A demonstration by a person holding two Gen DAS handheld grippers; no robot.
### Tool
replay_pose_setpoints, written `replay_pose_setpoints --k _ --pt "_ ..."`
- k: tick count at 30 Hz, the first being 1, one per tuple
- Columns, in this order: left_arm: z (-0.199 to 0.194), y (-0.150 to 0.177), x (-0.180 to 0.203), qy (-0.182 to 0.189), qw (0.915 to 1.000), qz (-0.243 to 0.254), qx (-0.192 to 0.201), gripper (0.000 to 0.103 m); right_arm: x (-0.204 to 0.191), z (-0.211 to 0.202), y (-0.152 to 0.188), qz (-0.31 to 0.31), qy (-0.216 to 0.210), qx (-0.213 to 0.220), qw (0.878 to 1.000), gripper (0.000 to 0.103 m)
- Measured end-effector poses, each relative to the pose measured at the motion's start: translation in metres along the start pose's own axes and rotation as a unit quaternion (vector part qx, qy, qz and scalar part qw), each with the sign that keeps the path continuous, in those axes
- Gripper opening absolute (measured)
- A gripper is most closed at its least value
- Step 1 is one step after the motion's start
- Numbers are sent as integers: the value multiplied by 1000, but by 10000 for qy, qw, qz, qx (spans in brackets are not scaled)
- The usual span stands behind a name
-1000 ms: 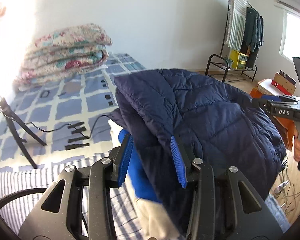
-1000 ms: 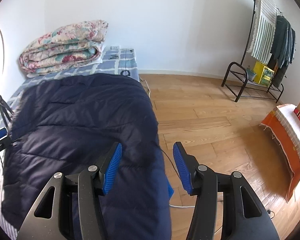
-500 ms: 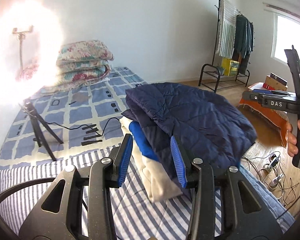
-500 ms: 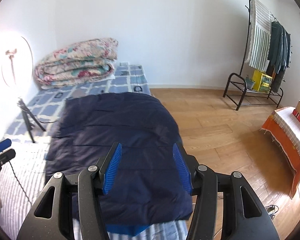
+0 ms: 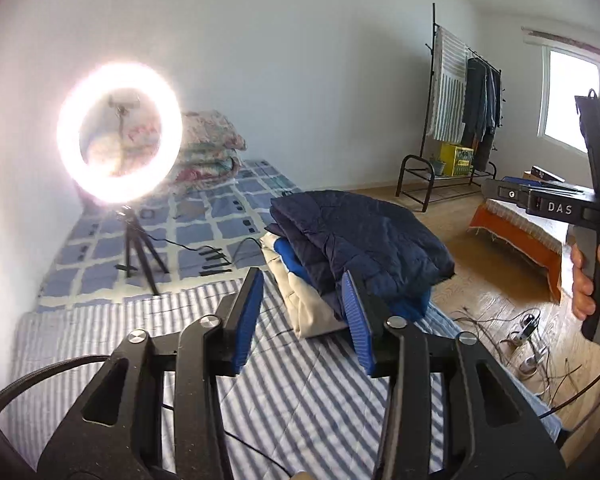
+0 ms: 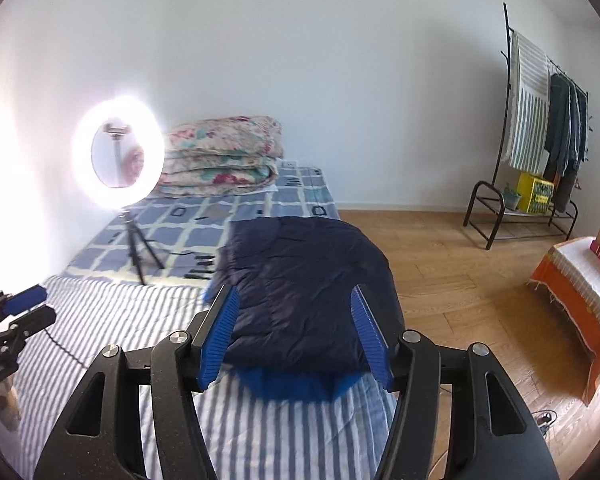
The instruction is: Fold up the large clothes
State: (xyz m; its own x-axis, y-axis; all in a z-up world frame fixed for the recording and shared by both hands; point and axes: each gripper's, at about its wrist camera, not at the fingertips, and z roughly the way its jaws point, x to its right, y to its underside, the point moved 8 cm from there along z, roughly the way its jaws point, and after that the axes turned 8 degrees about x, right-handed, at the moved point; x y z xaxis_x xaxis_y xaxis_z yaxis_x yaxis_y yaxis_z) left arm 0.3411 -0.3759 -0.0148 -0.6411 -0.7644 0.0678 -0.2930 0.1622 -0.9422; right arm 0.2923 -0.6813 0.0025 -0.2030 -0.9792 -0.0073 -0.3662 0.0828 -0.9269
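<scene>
A: Where is navy jacket (image 6: 304,280) vs grippers?
B: Folded on the stack, ahead of both. Right gripper (image 6: 294,334) nearer; left gripper (image 5: 302,316) too. Both opening, nothing between jaws.

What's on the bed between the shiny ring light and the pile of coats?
In the left wrist view, black cable and black tape strips on the checked bedcover separate ring light and coats.

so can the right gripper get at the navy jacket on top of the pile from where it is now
Probably yes. The navy jacket lies on top of the pile, straight ahead of the right gripper, with nothing between them. The gripper's jaws are opening and hold nothing. It hangs back from the pile, so it would need to move forward and down.
</scene>
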Motion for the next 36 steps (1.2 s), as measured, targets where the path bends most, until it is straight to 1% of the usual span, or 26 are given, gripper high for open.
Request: replay_pose_setpoints --k 2,3,6,7,8,10,13,14,17,22,26,29,30,36 --pt "-32 -2 7 2 9999 68 126 64 -8 -23 1 -69 -11 33 10000 63" --pt "-47 -2 9 -56 9998 103 187 66 -13 -35 2 -124 -42 77 9999 64" --pt "-82 -2 14 -77 9995 166 257 67 -25 -71 6 -231 -34 163 9996 67" --pt "-97 -2 16 -93 9994 182 292 70 -27 -80 8 -235 -56 173 9996 67" --pt "-108 -1 17 -112 9993 195 311 77 -31 -89 11 -233 -86 175 9995 68" --pt "-128 1 17 -149 9990 197 368 82 -37 -106 17 -266 -85 185 9994 70" --pt "-153 9 17 -200 9988 233 372 84 -45 -126 26 -259 -66 268 9993 79" --pt "-161 13 17 -190 9989 229 358 86 -48 -131 31 -270 -61 294 9992 80" --pt "-177 24 13 -237 9992 129 308 91 -54 -140 46 -282 -52 264 9992 80" --pt "-196 48 8 -426 9989 90 165 96 -61 -158 82 -60 -88 70 9999 80" --pt "-212 68 9 -524 9986 82 75 99 -60 -172 106 86 10 -17 10000 81" --pt "-225 77 14 -602 9979 208 71 103 -60 -183 119 251 -11 -90 9996 81" --pt "-229 79 15 -651 9976 234 75 103 -59 -188 121 280 -7 -79 9996 81" --pt "-242 89 11 -726 9973 68 23 103 -60 -201 128 133 249 -33 9996 82"
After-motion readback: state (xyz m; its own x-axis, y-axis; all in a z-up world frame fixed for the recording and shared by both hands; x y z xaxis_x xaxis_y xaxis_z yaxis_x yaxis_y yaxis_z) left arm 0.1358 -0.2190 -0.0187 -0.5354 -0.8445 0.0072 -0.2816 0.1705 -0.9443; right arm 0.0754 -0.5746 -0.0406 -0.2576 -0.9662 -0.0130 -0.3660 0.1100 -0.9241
